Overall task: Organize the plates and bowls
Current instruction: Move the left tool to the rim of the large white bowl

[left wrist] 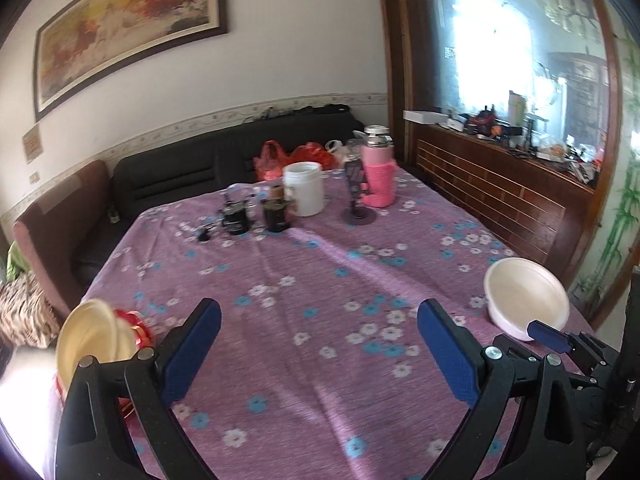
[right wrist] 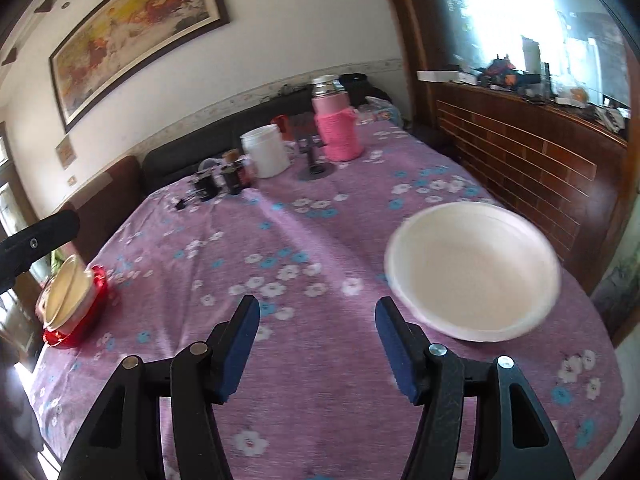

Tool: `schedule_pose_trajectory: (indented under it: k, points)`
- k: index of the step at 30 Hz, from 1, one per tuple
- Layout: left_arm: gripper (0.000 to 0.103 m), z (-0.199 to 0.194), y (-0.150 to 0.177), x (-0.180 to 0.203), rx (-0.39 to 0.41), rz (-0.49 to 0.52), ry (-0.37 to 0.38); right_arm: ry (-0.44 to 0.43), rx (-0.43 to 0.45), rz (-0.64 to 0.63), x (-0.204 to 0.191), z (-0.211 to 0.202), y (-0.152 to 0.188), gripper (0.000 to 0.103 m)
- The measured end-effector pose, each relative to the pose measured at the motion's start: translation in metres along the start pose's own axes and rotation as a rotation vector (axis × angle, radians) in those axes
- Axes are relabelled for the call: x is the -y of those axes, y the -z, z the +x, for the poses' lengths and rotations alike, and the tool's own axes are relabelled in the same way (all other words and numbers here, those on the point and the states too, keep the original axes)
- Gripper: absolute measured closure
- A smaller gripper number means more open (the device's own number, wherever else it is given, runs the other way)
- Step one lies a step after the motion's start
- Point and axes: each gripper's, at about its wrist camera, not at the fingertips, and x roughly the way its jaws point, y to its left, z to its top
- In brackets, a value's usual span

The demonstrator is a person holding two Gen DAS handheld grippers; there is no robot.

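Left wrist view: the left gripper fills the bottom of the frame, jaws spread wide with nothing between them, over a purple flowered worktop. A white bowl sits at the right edge, mouth tilted up; a cream bowl stack rests on a red dish at lower left.

Right wrist view: the right gripper has jaws spread and empty. The white bowl lies just right of them, upright, round, with no long axis. It looks light, thin and stiff, probably slippery; pinching its near rim seems best. The cream bowl stack leans at far left.
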Motion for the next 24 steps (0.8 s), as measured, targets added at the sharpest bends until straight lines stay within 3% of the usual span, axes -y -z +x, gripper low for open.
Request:
schedule_pose_trajectory:
  k: [5,9,15,24]
  points:
    - [0.005,0.019,-0.012,0.046,-0.013,0.075,0.097,0.073,0.004,0.047,0.038,-0.009,0.001,0.038]
    - [0.005,0.039,-0.013,0.078,-0.025,0.133,0.112,0.118,0.012,0.088,0.067,-0.017,0.002,0.038]
    - [0.005,0.078,-0.006,0.118,-0.105,0.21,0.149,0.18,0.035,0.178,0.114,-0.022,-0.001,0.038]
    - [0.005,0.144,-0.006,0.148,-0.301,0.132,0.265,0.206,-0.018,0.305,0.172,-0.004,-0.007,0.038]
